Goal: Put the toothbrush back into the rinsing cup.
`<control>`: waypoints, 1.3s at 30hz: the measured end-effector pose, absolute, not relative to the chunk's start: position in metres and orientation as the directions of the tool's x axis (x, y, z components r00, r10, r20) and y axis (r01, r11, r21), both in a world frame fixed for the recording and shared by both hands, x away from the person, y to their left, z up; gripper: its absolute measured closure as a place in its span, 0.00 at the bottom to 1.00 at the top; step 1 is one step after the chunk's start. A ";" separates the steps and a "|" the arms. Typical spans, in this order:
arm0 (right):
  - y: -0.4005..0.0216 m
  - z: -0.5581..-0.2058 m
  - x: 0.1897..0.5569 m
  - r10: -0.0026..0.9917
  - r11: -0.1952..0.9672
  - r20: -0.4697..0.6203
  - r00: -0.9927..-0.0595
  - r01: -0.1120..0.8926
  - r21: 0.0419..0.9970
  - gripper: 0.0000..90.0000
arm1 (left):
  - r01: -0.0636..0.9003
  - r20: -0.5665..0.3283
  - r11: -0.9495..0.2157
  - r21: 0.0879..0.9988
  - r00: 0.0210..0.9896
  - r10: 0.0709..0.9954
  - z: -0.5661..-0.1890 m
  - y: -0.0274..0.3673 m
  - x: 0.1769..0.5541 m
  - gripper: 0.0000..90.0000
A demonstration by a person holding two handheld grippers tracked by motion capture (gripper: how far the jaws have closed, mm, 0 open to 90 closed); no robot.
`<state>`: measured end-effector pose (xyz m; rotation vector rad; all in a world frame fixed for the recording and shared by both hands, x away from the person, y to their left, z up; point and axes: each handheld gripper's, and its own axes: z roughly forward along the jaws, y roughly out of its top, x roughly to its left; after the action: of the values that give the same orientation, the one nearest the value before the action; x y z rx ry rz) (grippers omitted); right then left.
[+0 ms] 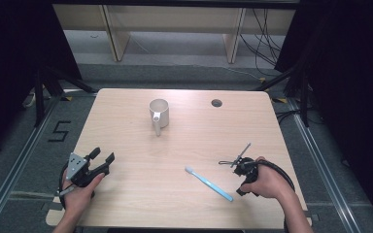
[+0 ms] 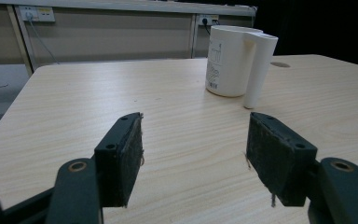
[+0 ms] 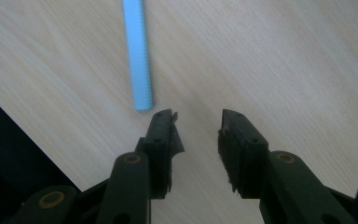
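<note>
Since nothing is gripped yet, I note:
Toothbrush [image 1: 209,183]: flat on table [image 1: 126,111], near right, handle end just beside right gripper [image 3: 196,122].
Right gripper: jaws part open, empty, lining up.
Left gripper [image 2: 193,154]: wide, empty, facing mug [image 2: 235,60], likely the destination.

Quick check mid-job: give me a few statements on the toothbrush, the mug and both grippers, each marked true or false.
1. The right gripper is shut on the blue toothbrush. False: its jaws are apart with nothing between them, and the handle end lies just beside them.
2. The white mug stands upright on the table. True.
3. The toothbrush is inside the mug. False: it lies flat on the table, nearer the person.
4. The left gripper is open and empty. True.
5. The mug's handle faces the person. True.
</note>
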<state>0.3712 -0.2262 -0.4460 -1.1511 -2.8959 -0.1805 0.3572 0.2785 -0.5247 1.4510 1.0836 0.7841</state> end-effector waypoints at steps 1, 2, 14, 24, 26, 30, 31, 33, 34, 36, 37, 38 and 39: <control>-0.226 -0.446 0.371 0.683 0.721 0.061 -0.728 0.685 0.100 0.72 | 0.196 -0.099 0.028 0.980 0.361 0.927 -0.525 0.278 0.357 0.40; -0.223 -0.446 0.372 0.672 0.731 0.061 -0.738 0.674 0.103 0.72 | 0.197 -0.100 0.029 0.980 0.361 0.927 -0.525 0.279 0.357 0.40; -0.201 -0.447 0.377 0.665 0.740 0.061 -0.745 0.667 0.087 0.73 | 0.196 -0.101 0.030 0.980 0.363 0.926 -0.525 0.279 0.357 0.40; -0.186 -0.449 0.381 0.642 0.761 0.050 -0.765 0.643 0.084 0.73 | 0.196 -0.098 0.027 0.980 0.363 0.927 -0.525 0.279 0.357 0.40; -0.183 -0.449 0.383 0.619 0.780 0.048 -0.784 0.620 0.084 0.73 | 0.195 -0.098 0.027 0.980 0.364 0.926 -0.525 0.279 0.357 0.40; -0.175 -0.451 0.385 0.602 0.795 0.033 -0.798 0.602 0.069 0.73 | 0.195 -0.099 0.028 0.980 0.364 0.926 -0.525 0.279 0.357 0.40; -0.173 -0.451 0.385 0.605 0.793 0.036 -0.795 0.606 0.067 0.73 | 0.195 -0.100 0.029 0.980 0.364 0.926 -0.525 0.279 0.357 0.40; -0.167 -0.452 0.385 0.607 0.792 0.031 -0.794 0.608 0.051 0.73 | 0.180 -0.105 0.040 0.983 0.370 0.923 -0.526 0.279 0.358 0.40; -0.166 -0.453 0.386 0.595 0.800 0.044 -0.803 0.596 0.067 0.73 | 0.181 -0.106 0.040 0.983 0.370 0.923 -0.526 0.279 0.358 0.40; -0.163 -0.454 0.386 0.605 0.793 0.039 -0.795 0.606 0.053 0.73 | 0.181 -0.106 0.040 0.983 0.370 0.923 -0.526 0.279 0.358 0.40; -0.160 -0.453 0.384 0.626 0.777 0.054 -0.778 0.628 0.052 0.73 | 0.181 -0.105 0.039 0.983 0.370 0.923 -0.526 0.279 0.358 0.40; -0.159 -0.454 0.386 0.606 0.793 0.041 -0.794 0.607 0.043 0.73 | 0.186 -0.101 0.034 0.982 0.369 0.924 -0.525 0.279 0.358 0.40; -0.159 -0.455 0.387 0.592 0.803 0.044 -0.805 0.594 0.055 0.73 | 0.186 -0.101 0.034 0.982 0.369 0.924 -0.525 0.279 0.358 0.40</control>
<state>0.3870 -0.1589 -0.4554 -0.9732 -2.9598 -0.1026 0.3578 0.2786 -0.5253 1.4420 1.0712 0.7813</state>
